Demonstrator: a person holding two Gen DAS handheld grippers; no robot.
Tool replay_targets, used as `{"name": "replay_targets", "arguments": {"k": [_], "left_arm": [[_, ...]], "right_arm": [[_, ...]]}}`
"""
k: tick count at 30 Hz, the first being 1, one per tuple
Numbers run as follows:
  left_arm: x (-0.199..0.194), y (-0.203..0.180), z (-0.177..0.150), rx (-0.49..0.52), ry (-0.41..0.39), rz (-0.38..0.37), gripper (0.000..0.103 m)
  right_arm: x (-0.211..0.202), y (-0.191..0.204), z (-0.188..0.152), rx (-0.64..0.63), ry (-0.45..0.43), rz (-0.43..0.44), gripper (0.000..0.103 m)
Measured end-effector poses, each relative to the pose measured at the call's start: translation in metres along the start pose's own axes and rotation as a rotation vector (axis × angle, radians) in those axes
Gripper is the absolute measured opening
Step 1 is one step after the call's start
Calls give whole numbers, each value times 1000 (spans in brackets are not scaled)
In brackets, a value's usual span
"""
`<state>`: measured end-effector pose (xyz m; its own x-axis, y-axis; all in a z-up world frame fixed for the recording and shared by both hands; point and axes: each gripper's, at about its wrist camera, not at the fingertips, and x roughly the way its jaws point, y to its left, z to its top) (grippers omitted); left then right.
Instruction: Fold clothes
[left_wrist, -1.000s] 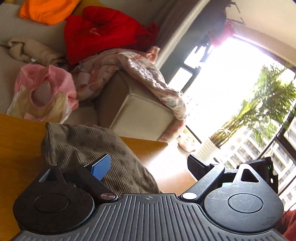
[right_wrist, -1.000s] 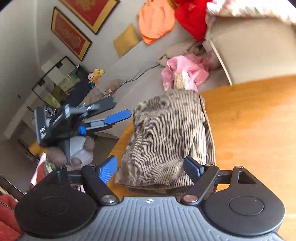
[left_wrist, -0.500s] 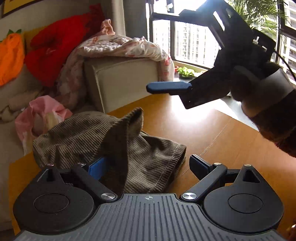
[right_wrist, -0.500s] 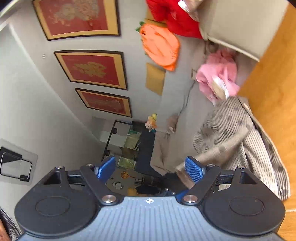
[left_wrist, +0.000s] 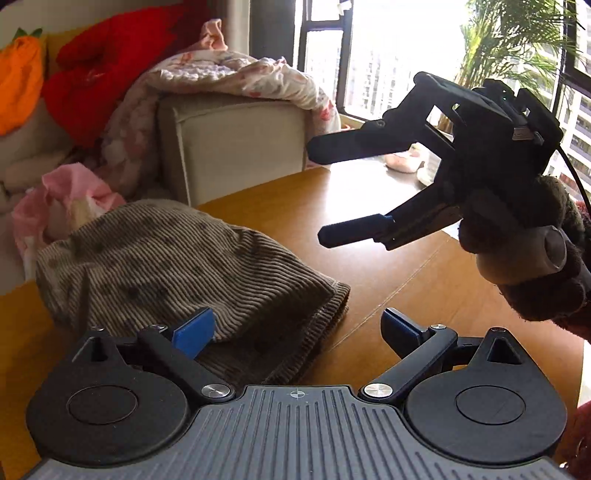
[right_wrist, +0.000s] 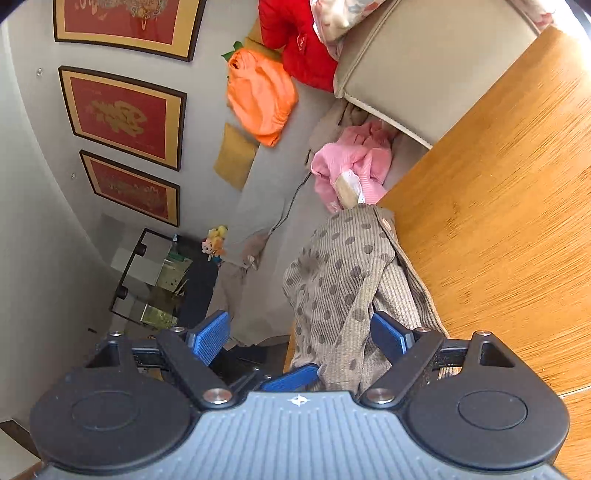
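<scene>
Both jaws spread wider, nothing pinched; corduroy garment (left_wrist: 177, 273) dropped onto table (left_wrist: 388, 236). Right view alone shows dots.

Light: strong daylight through the window (left_wrist: 399, 55), blown out white.
Glare: bright sheen across my bench (left_wrist: 369, 192).
Edges: fisheye bending, corners dark.

The wooden table (left_wrist: 388, 206) lies bare to the right of the brown corduroy garment (left_wrist: 177, 266), leaving open surface toward the window. The right gripper (left_wrist: 321, 192) hangs above that stretch, its jaws spread. A beige sofa arm (left_wrist: 236, 147) draped with a floral blanket (left_wrist: 229, 74) closes off the table's far edge, and a pink garment (left_wrist: 62, 195) lies just beyond its left corner.
</scene>
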<state>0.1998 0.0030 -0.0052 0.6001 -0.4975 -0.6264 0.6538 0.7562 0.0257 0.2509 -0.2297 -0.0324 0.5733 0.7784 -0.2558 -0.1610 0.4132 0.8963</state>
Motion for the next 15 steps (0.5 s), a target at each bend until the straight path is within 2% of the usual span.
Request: {"name": "replay_targets", "arguments": {"k": [2, 4, 7, 10, 12, 14, 15], "left_arm": [[-5, 1, 6, 58, -20, 87, 100], [-4, 0, 10, 114, -23, 143, 99], [8, -7, 10, 184, 5, 143, 90], [21, -21, 6, 282, 20, 157, 85], [26, -26, 3, 323, 11, 207, 74], [28, -15, 7, 266, -3, 211, 42], [27, -5, 11, 196, -14, 195, 33]], "right_arm": [[-2, 2, -2, -30, -7, -20, 84], [-4, 5, -6, -67, -18, -49, 85], [-7, 9, -11, -139, -42, -124, 85], [-13, 18, -22, -285, -98, -259, 85], [-17, 27, -31, -413, -123, -346, 85], [-18, 37, -43, -553, -139, -437, 85], [-18, 41, -48, -615, -143, -476, 85]]}}
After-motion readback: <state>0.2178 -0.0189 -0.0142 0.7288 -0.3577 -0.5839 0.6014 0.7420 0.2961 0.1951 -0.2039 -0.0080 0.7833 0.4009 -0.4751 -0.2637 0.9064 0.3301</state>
